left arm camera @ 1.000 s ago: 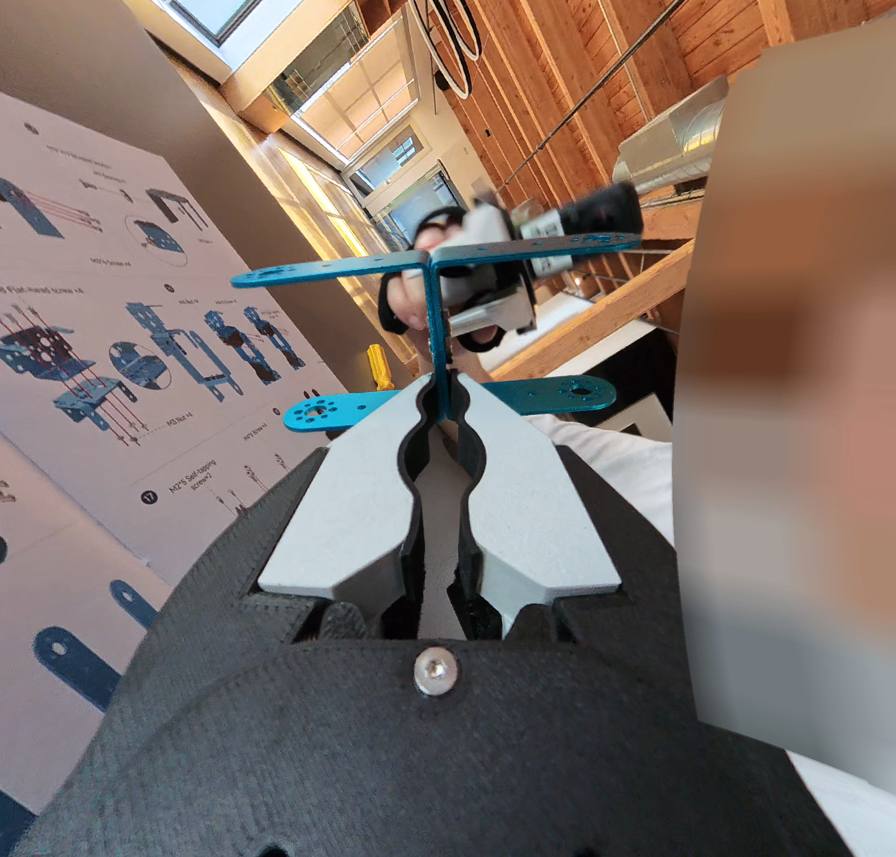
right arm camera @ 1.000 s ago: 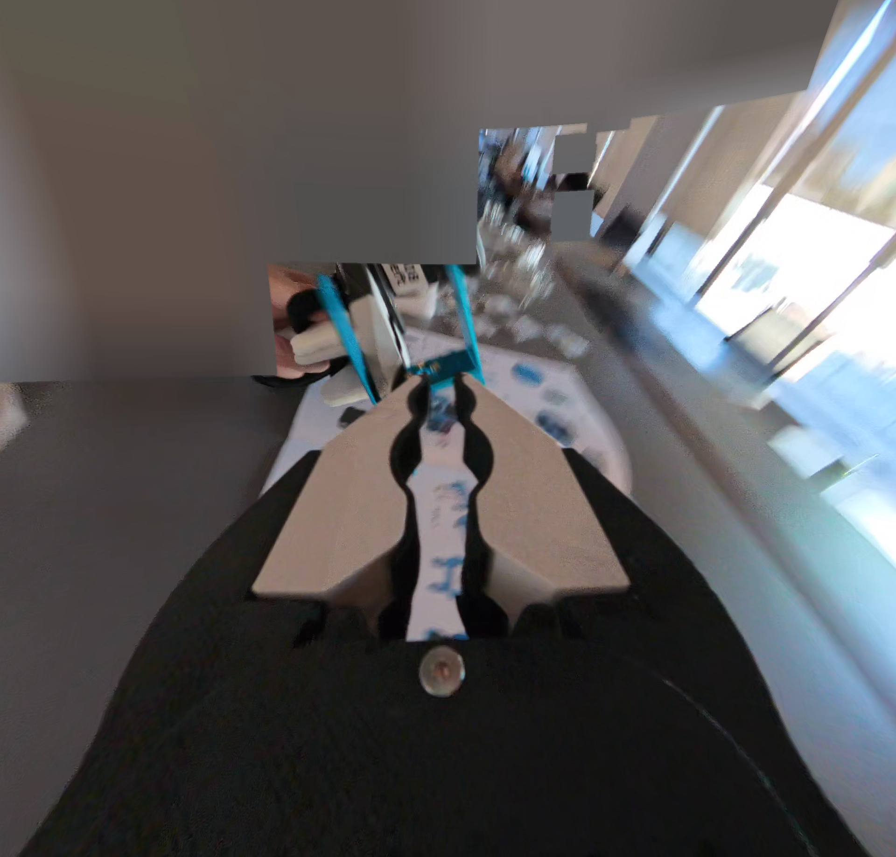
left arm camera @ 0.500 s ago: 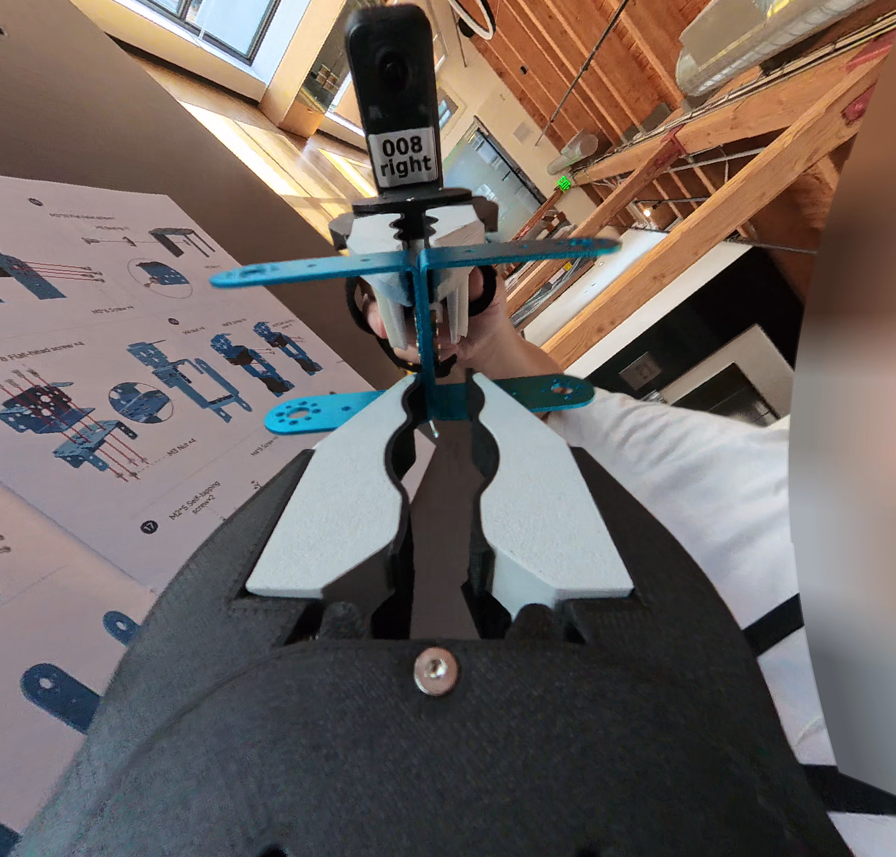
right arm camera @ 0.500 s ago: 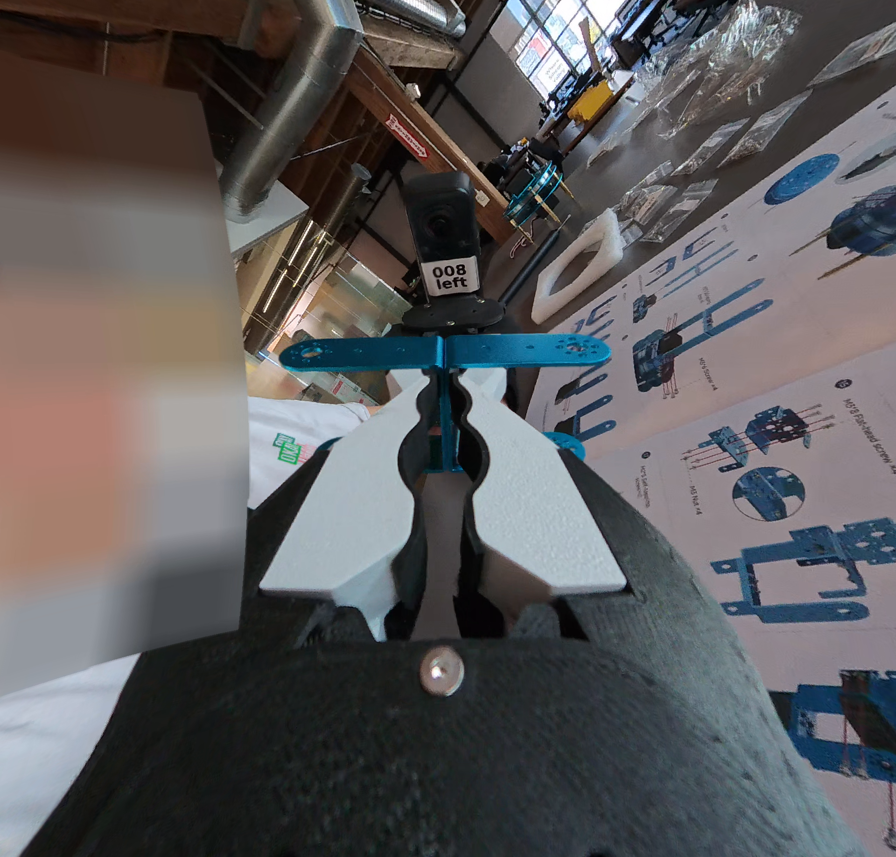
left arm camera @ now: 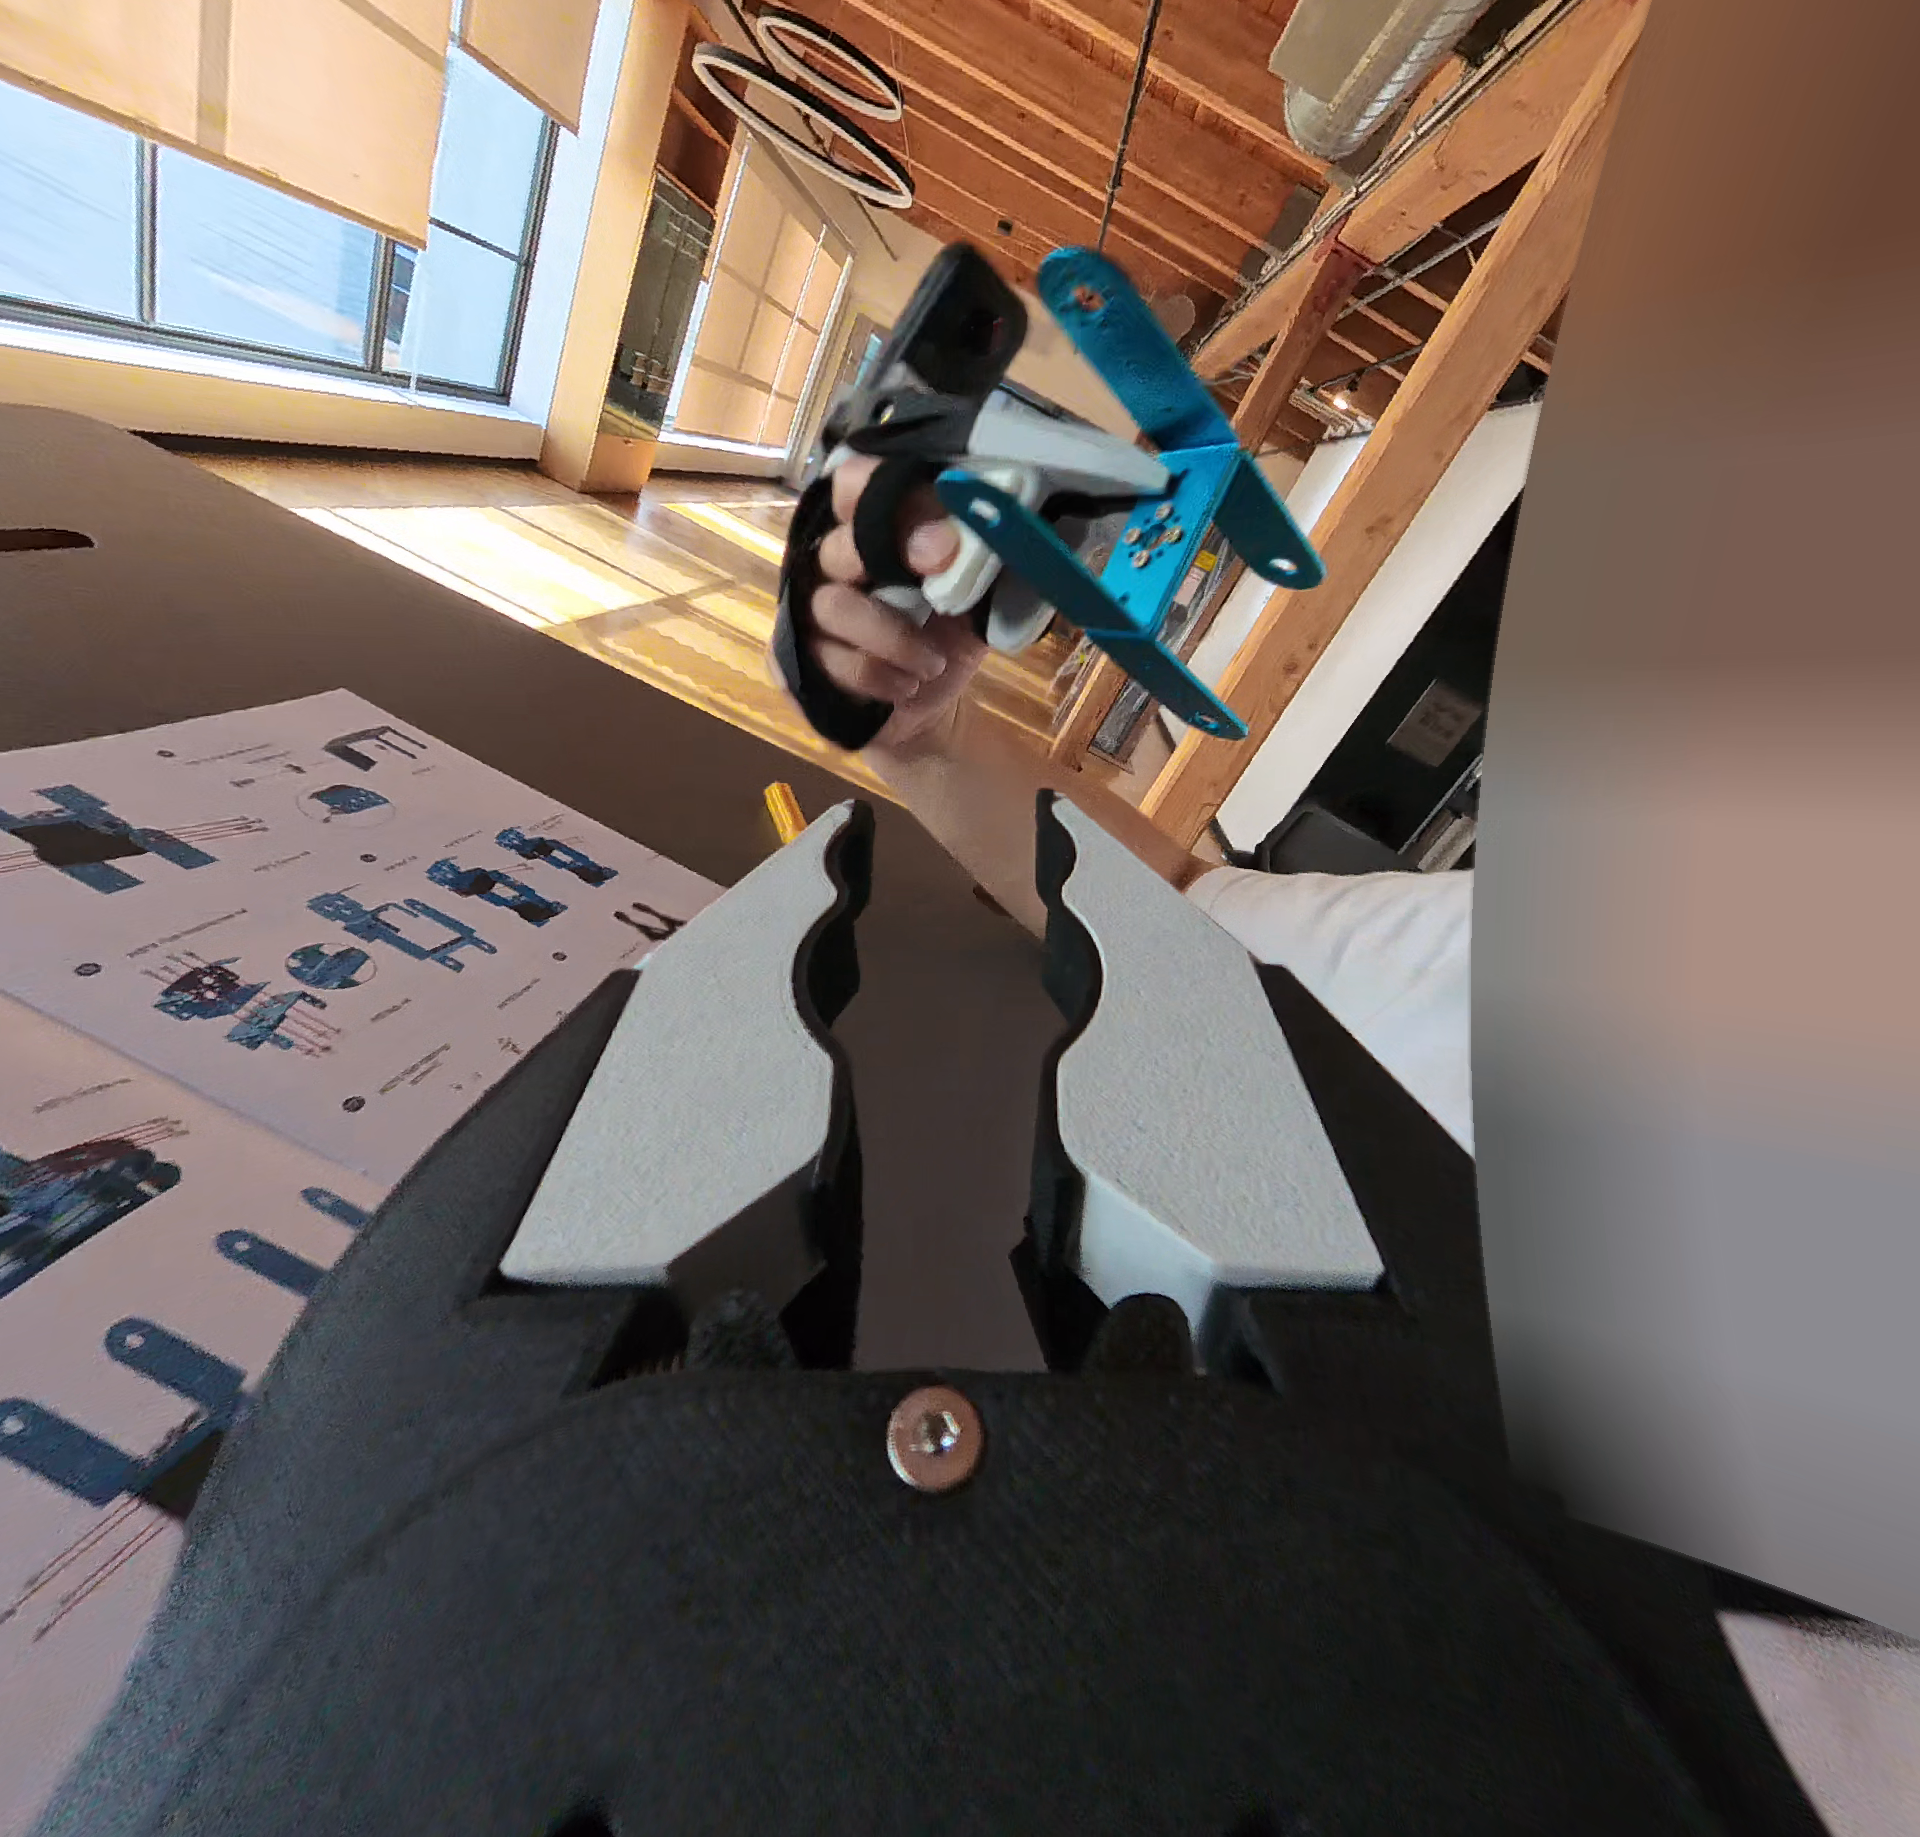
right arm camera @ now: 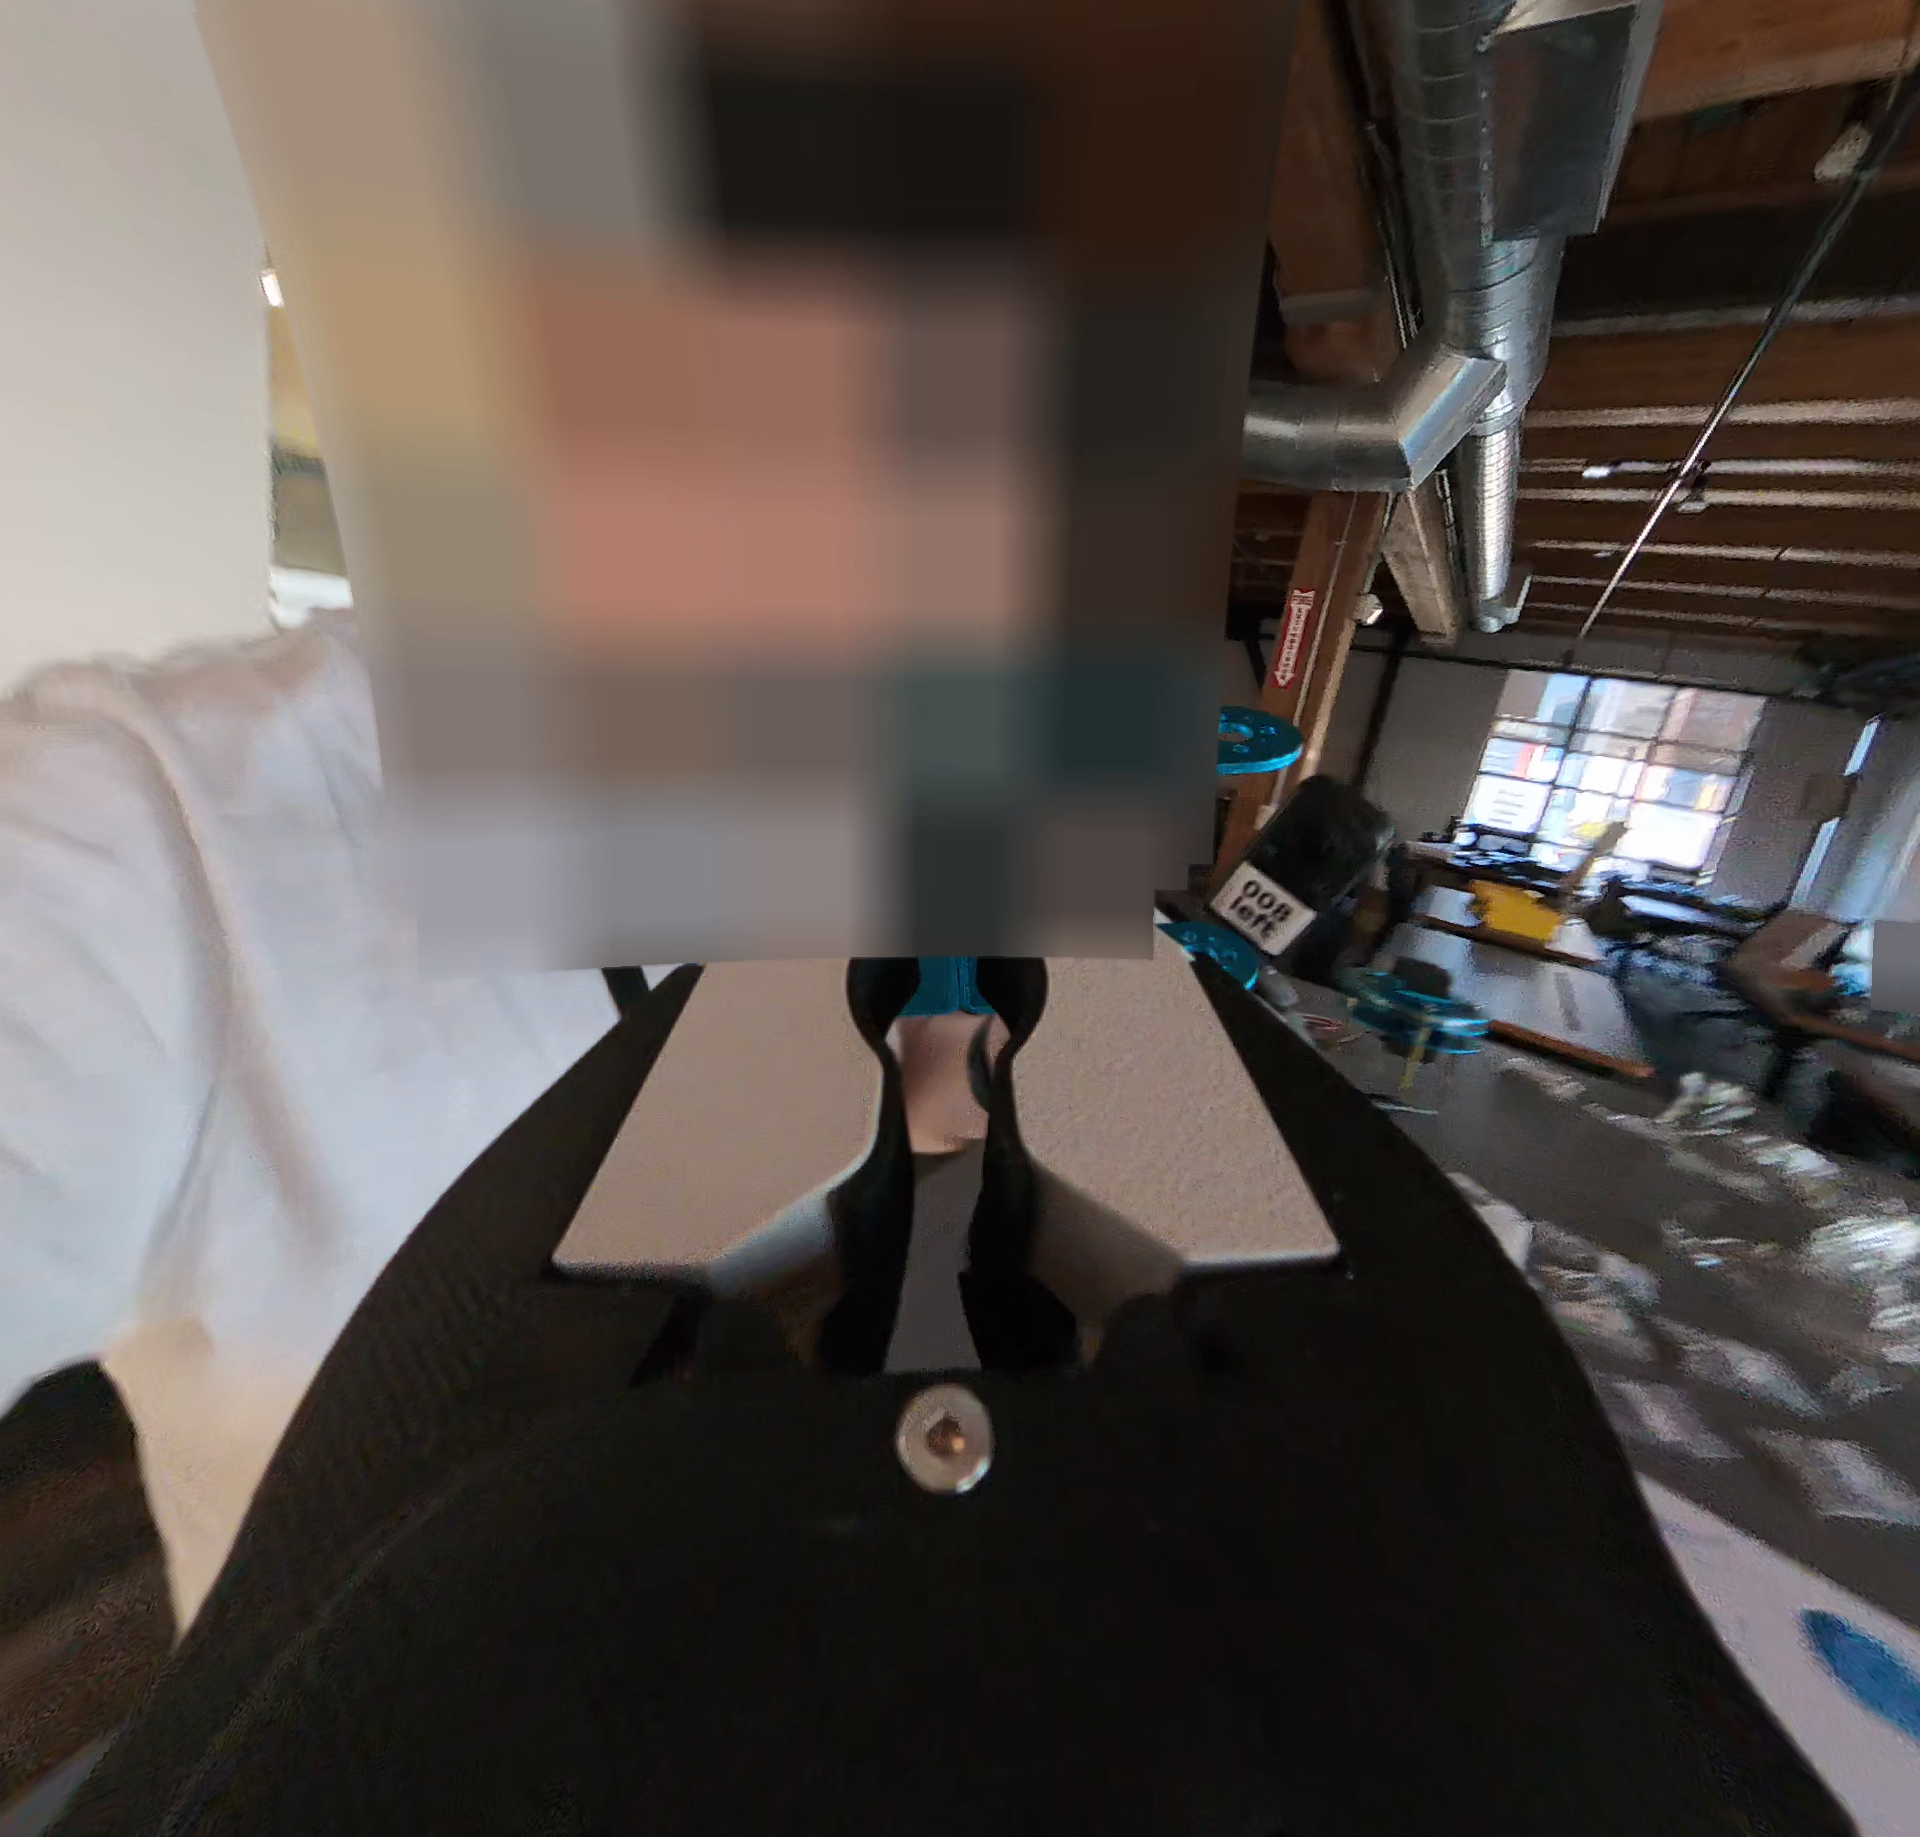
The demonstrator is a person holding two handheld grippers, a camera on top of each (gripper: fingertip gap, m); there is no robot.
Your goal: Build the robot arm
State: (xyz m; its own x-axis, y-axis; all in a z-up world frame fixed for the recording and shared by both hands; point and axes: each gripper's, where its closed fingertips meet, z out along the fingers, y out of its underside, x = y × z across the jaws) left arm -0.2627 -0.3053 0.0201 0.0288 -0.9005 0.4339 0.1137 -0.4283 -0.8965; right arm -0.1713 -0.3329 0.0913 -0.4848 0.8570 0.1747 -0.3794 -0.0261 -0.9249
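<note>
Left gripper [left arm camera: 951, 831] released — right gripper [left arm camera: 1169, 483] holds blue bracket [left arm camera: 1153, 530].

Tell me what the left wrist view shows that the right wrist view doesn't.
Left wrist view only: the left gripper open and empty, the instruction sheet on the dark table, and the whole blue bracket clamped in the right gripper.
Right wrist view only: ductwork and the cluttered workshop behind.
Both: the blue bracket, the person's white sleeve.

Right grip mostly masked

Mosaic patch hides right gripper [right arm camera: 948, 998] fingertips and most of the blue bracket [right arm camera: 940, 998]; instruction sheet [left arm camera: 260, 914] cut off at left edge, print blurred.
</note>
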